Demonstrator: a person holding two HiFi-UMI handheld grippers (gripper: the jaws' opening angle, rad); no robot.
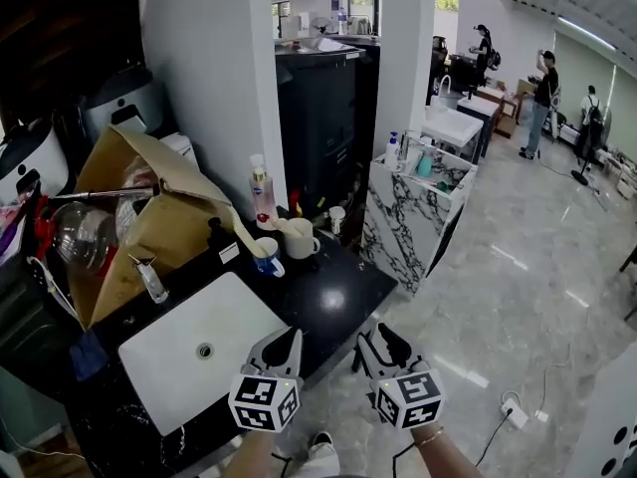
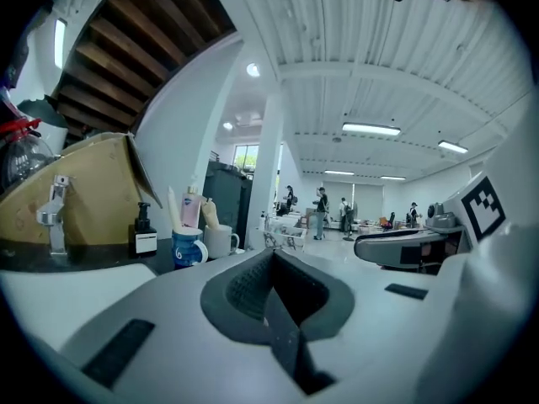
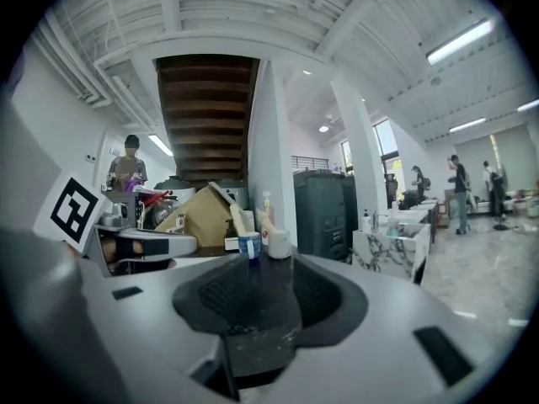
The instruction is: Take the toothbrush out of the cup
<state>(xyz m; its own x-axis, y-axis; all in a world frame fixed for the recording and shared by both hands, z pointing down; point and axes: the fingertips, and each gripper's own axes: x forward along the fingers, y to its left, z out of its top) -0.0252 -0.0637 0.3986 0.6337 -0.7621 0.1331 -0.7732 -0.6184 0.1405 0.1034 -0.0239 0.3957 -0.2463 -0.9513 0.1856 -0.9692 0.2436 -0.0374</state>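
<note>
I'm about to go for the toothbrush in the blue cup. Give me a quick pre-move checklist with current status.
1. Pale toothbrush standing in the blue ceramic cup: ok.
2. Right hand-held gripper open and empty: ok.
3. Left hand-held gripper ready to steady the cup: not ok; shut, empty.
4. Grippers at the cup: not ok; both sit short of it, at the near edge of the black counter.
5. Clearance from the white ceramic cup alongside: cannot tell.

Toothbrush (image 1: 245, 233) lower end hidden inside the blue cup (image 1: 267, 258), pink bottle (image 1: 262, 193) label too small to read, white appliance (image 1: 30, 159) at nine o'clock cut by the edge, person's forearm (image 1: 445, 456) cut off at six o'clock, distant people (image 1: 543, 90) at two o'clock too small to tell.
</note>
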